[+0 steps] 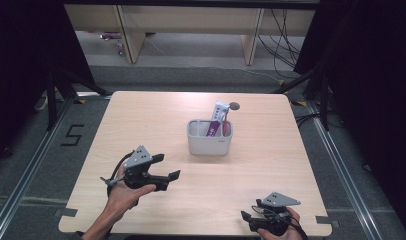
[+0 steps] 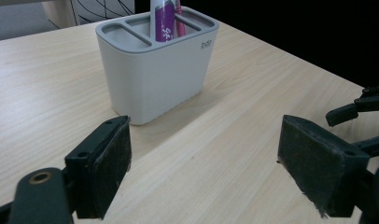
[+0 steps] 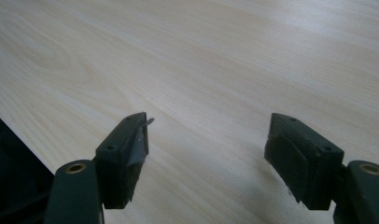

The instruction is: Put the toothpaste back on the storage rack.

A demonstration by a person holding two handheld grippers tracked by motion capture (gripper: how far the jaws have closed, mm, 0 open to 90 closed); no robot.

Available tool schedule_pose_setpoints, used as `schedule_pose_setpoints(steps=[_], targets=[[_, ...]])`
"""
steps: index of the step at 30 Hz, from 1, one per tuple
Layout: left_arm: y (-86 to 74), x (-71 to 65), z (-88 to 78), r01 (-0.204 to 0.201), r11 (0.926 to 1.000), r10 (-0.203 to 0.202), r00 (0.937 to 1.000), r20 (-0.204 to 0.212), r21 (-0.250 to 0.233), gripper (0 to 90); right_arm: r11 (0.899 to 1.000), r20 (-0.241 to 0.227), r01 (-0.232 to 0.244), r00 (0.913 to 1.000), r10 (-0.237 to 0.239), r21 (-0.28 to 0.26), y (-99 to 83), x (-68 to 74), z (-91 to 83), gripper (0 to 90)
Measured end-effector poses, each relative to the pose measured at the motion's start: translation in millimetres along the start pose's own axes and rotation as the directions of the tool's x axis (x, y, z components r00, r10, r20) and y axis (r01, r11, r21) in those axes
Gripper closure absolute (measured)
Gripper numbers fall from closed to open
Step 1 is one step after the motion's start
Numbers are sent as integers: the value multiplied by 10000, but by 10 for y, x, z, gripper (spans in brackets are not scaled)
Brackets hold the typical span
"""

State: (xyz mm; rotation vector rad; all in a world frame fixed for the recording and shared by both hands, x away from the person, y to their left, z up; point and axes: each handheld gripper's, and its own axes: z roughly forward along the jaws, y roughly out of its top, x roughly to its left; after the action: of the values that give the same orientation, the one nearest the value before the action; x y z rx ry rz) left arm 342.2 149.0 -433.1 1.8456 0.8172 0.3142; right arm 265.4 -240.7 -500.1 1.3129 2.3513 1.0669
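Black jaws of the left claw (image 2: 204,154) stand spread wide, grasping nothing, aimed at the grey toothbrush holder (image 2: 155,60) near ahead on the wooden tabletop (image 1: 156,117). A purple tube (image 2: 162,21) stands in its middle compartment. The right claw (image 3: 206,144), likewise released, hovers near the tabletop's near edge.

Light wood-grain table (image 1: 141,125); pale grey holder (image 1: 209,144); purple-and-white tube (image 1: 214,123); pink toothbrush (image 1: 224,126); black gripper jaws noted.
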Motion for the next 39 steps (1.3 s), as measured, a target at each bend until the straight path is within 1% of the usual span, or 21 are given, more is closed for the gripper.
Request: schedule_pose_setpoints(steps=[2, 6, 7, 8, 9, 10, 14, 15, 16, 17, 19, 20, 22, 24, 25, 26, 27, 28, 30, 34, 39], targets=[[-75, -36, -22, -125, 9999, 123, 9998, 139, 85, 170, 10000, -1, -46, 10000, 46, 17, 2, 6, -2, 303], [-143, -64, -43, -199, 9998, 197, 9996, 215, 56, 170, 10000, 70, -65, 10000, 64, 13, 1, 8, -3, 303], [-167, -73, -55, -237, 9997, 236, 9995, 226, 66, 170, 10000, 60, 11, 10000, -11, -17, 1, 4, 2, 303], [-200, -84, -72, -277, 9996, 276, 9994, 221, 56, 170, 9994, -40, 311, 9995, -312, -157, -3, -15, 24, 303], [-215, -91, -87, -294, 9995, 291, 9994, 183, 143, 170, 9990, 38, 398, 9992, -398, -181, -1, -16, 21, 303], [-233, -92, -91, -302, 9995, 300, 9992, 263, 63, 170, 9992, 173, 397, 9991, -395, -102, 0, -14, 8, 303], [-273, -107, -129, -330, 9993, 327, 9993, 204, 166, 170, 9995, 40, 309, 9995, -308, -104, -2, -14, 16, 303], [-298, -113, -149, -392, 9991, 389, 9990, 218, 160, 169, 9999, 81, 114, 9999, -113, -123, -6, 5, 17, 303], [-298, -113, -149, -392, 9991, 389, 9990, 218, 160, 167, 9999, 81, 114, 9999, -113, -123, -6, 5, 17, 303], [-313, -119, -159, -446, 9989, 443, 9988, 221, 110, 167, 9992, 165, 382, 9991, -380, -92, 0, -13, 9, 303], [-338, -125, -168, -447, 9990, 445, 9985, 326, 54, 166, 9997, 128, 230, 9997, -229, -26, 3, -4, 5, 303], [-349, -136, -186, -465, 9988, 461, 9986, 253, 168, 166, 9997, 128, 230, 9997, -229, -26, 3, -4, 5, 303], [-379, -148, -209, -667, 9975, 662, 9976, 226, 248, 166, 9992, 175, 388, 9991, -386, -91, -1, -12, 9, 303], [-409, -160, -217, -677, 9976, 672, 9972, 317, 165, 166, 9997, 59, 227, 9997, -227, -30, 3, -3, 10, 303], [-426, -172, -234, -748, 9969, 743, 9970, 233, 234, 166, 9996, -64, 291, 9996, -292, -66, 2, -7, 22, 303], [-452, -184, -246, -809, 9965, 803, 9964, 266, 213, 166, 9988, 0, 471, 9989, -471, -110, 0, -13, 25, 303], [-452, -184, -246, -809, 9965, 803, 9964, 266, 213, 166, 9988, 0, 471, 9989, -471, -110, 0, -13, 25, 303], [-479, -195, -260, -811, 9965, 805, 9962, 320, 184, 166, 9997, -7, 253, 9997, -253, -1, 4, 3, 17, 303], [-505, -206, -284, -849, 9961, 844, 9962, 227, 219, 166, 9997, -12, 262, 9997, -262, 10, 3, 3, 19, 303], [-563, -211, -306, -969, 9951, 963, 9950, 273, 214, 166, 9997, -21, 258, 9997, -258, -11, 4, 2, 19, 302], [-663, -220, -350, -1069, 9929, 1050, 9937, 388, 526, 166, 9997, -8, 241, 9997, -241, -7, 4, 8, 18, 302]])
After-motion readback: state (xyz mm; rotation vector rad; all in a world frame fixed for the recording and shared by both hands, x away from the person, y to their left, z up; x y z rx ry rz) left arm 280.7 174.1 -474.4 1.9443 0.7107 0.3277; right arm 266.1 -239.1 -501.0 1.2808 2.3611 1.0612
